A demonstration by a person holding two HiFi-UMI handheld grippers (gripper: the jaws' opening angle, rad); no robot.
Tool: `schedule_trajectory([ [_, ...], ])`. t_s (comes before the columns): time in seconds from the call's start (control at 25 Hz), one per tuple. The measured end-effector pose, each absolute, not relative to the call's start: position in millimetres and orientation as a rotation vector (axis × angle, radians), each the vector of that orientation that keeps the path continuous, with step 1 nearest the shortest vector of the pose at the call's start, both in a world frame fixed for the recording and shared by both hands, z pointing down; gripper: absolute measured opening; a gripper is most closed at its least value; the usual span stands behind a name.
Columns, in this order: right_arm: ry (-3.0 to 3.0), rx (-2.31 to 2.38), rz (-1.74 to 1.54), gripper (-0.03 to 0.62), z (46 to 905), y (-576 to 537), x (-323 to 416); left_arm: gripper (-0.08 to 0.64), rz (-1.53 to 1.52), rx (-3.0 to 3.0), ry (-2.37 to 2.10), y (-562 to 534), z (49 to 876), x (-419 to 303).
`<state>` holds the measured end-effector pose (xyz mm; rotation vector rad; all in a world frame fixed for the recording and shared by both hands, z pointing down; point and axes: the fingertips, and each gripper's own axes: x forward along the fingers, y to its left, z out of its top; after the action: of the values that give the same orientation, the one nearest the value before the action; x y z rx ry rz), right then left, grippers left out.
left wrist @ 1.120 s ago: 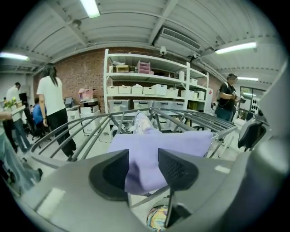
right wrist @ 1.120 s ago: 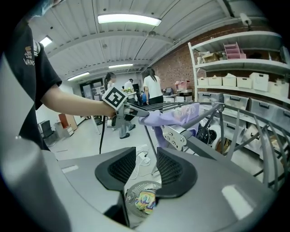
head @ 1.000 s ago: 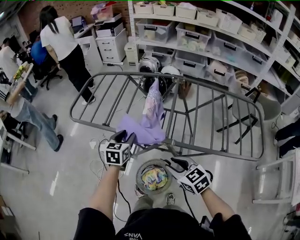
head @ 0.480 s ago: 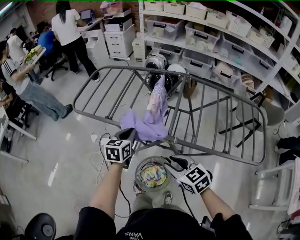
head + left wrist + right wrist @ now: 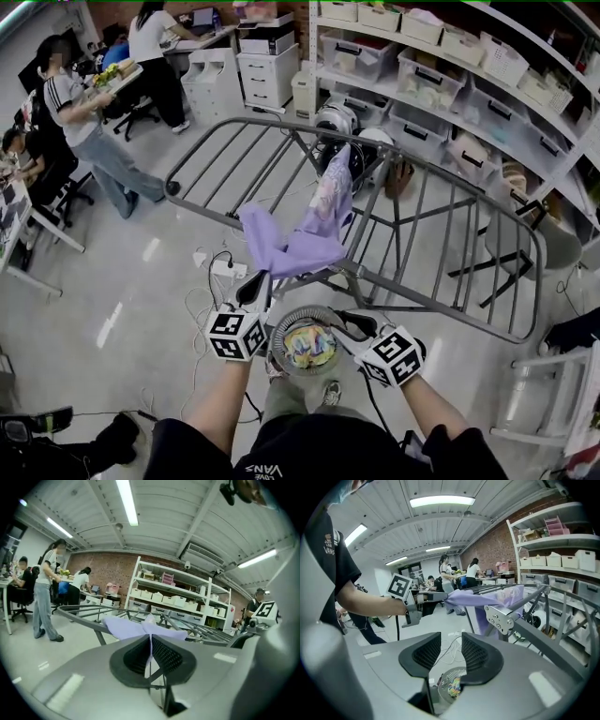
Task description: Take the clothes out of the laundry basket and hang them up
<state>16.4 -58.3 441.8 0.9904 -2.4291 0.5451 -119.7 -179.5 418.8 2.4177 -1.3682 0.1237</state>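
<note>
While the left gripper [image 5: 260,281] pinches one garment [image 5: 292,247], one basket [image 5: 295,313] stands.

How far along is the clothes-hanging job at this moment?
Done: one lavender garment is draped over the drying rack, though bunched. In hand: the left gripper is shut on its edge, probably to spread it; the right gripper is open and empty. Left: colourful clothes fill the laundry basket below.
</note>
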Motion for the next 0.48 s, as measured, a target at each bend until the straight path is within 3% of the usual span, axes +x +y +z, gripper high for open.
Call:
schedule_trajectory([
  [0.48, -2.478, 0.834, 0.542, 0.140, 460.0, -18.1, 18.0, 0.017, -0.020, 2.189, -1.483, -110.9, 472.8, -92.4],
])
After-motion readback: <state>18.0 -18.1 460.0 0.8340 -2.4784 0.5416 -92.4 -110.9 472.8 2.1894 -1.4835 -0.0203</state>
